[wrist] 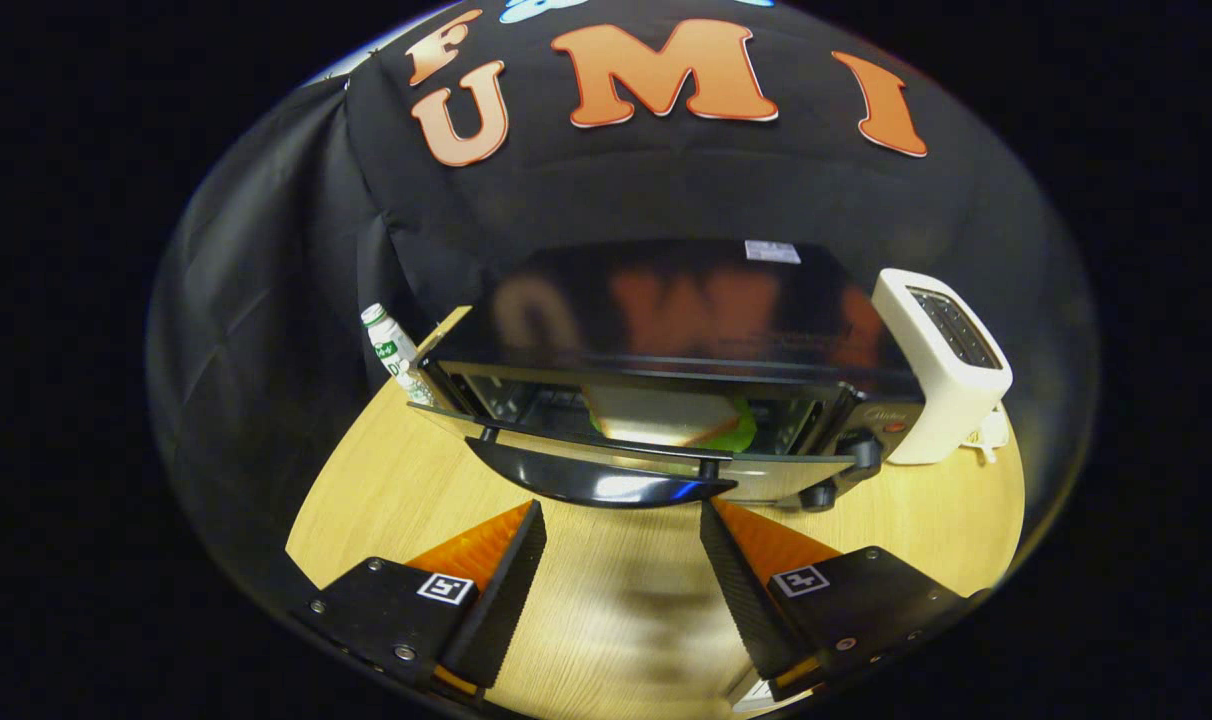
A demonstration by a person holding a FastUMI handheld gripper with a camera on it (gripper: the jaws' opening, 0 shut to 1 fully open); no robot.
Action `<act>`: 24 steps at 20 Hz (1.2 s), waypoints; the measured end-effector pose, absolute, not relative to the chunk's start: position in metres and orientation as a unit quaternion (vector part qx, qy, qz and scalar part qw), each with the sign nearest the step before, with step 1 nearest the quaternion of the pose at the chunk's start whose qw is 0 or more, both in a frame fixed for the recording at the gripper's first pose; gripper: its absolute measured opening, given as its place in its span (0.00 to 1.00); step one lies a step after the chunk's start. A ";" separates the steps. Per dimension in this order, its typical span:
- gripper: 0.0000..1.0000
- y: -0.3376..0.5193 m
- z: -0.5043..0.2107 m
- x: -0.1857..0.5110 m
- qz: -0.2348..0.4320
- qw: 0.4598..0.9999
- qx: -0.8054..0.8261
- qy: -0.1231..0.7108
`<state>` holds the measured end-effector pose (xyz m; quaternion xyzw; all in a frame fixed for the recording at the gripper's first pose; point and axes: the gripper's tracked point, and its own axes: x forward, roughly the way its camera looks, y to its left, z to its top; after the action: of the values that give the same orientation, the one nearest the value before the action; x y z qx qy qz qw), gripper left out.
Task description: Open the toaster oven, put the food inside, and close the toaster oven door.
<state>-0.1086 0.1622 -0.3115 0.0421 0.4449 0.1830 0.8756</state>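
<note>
A black toaster oven (686, 310) stands on the wooden table (406, 490) just ahead of my fingers. Its glass door (606, 445) hangs partly open, tilted toward me, with the curved black handle (601, 485) at its upper edge. Inside, a slice of toast on a green plate (701, 425) shows through the gap and the glass. My gripper (621, 520) is open, with nothing between its fingers. The fingertips sit just below the handle, one on each side, and do not touch it.
A white pop-up toaster (941, 365) stands against the oven's right side, with a white plug (986, 435) beside it. A white bottle with a green label (394, 350) stands at the oven's left rear corner. Black cloth walls close the back and left.
</note>
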 end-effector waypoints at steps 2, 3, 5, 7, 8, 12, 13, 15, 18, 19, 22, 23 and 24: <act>0.93 0.157 -0.285 -0.101 0.185 0.889 0.047 0.415; 0.93 0.154 -0.269 -0.096 0.190 0.897 0.051 0.397; 0.93 0.144 -0.233 -0.086 0.192 0.912 0.056 0.358; 0.93 0.132 -0.192 -0.071 0.190 0.929 0.058 0.312; 0.94 0.123 -0.169 -0.062 0.187 0.938 0.055 0.285; 0.97 0.083 -0.082 -0.035 0.160 0.968 0.042 0.187; 0.97 0.072 -0.059 -0.030 0.151 0.974 0.042 0.164; 0.97 0.055 -0.020 -0.020 0.139 0.982 0.038 0.120; 0.97 0.028 0.023 -0.013 0.113 0.990 0.013 0.078; 0.97 0.021 0.038 -0.012 0.107 0.992 0.007 0.060; 0.97 0.006 0.082 -0.009 0.087 0.996 0.012 0.020; 0.97 0.002 0.090 -0.009 0.083 0.996 0.019 0.018; 0.97 -0.001 0.098 -0.010 0.080 0.996 0.026 0.014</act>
<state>-0.0096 -0.0014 0.0976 0.0264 0.0142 0.0801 0.9963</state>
